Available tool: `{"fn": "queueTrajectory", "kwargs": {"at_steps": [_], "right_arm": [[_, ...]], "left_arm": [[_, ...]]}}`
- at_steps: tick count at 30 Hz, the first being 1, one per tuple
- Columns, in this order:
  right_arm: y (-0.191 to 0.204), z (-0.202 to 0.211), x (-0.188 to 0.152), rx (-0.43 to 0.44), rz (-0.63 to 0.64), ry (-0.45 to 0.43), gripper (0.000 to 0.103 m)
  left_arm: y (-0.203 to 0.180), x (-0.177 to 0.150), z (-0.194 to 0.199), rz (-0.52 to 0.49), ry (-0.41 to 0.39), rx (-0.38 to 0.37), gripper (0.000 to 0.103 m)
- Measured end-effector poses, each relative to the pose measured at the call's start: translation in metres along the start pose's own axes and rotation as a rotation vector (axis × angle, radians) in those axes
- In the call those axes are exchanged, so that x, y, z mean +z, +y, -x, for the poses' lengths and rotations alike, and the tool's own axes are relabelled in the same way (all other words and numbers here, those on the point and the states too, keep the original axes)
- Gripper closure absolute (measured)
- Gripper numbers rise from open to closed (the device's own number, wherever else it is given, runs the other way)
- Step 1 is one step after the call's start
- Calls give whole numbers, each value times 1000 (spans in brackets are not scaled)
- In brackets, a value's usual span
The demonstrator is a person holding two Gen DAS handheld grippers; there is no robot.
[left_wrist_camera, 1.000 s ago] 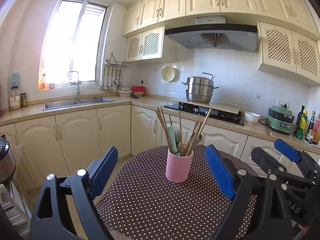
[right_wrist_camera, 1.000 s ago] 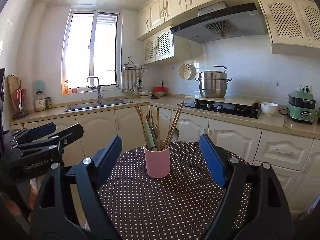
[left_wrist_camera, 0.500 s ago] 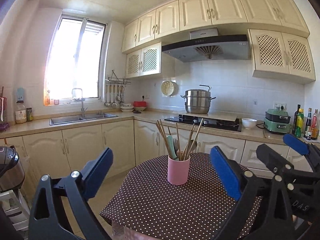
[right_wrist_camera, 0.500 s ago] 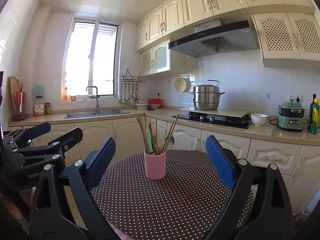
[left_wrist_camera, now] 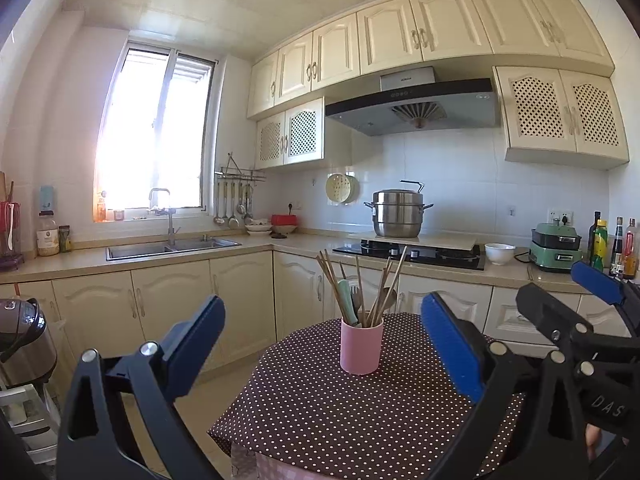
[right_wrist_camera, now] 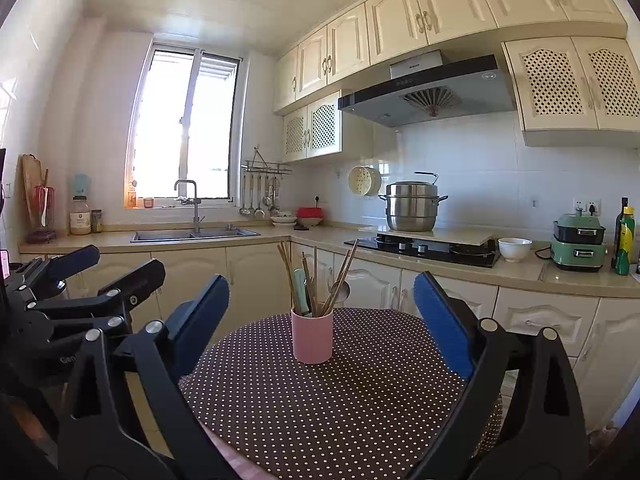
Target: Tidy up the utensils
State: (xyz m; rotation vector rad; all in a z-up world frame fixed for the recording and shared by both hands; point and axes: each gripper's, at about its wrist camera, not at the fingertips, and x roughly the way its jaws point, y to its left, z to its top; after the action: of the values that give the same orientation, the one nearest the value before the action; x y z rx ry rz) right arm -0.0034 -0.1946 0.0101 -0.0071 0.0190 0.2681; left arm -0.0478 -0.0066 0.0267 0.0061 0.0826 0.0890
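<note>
Standing upright at table [left_wrist_camera: 320, 420] centre, pink holder [left_wrist_camera: 361, 345] contains chopsticks [left_wrist_camera: 328, 280] and spoons. Left gripper [left_wrist_camera: 324, 344] and right gripper [right_wrist_camera: 320, 320], jaws just widened, empty, face it at 12 o'clock.

Both wrist views face the pink cup [left_wrist_camera: 361, 345] level.

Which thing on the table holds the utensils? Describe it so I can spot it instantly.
Find the round table with the brown polka-dot cloth, in front of the stove. On it stands a pink cup, upright, with chopsticks sticking out. Nothing else sits on the cloth.
</note>
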Motion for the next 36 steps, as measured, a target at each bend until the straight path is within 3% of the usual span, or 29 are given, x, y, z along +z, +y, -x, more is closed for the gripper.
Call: {"fn": "queueTrajectory", "kwargs": {"at_steps": [36], "right_arm": [[-5,7,-4,-1,-2,2,10]], "left_arm": [[-4,-7,3,0,-10,-17,6]]}}
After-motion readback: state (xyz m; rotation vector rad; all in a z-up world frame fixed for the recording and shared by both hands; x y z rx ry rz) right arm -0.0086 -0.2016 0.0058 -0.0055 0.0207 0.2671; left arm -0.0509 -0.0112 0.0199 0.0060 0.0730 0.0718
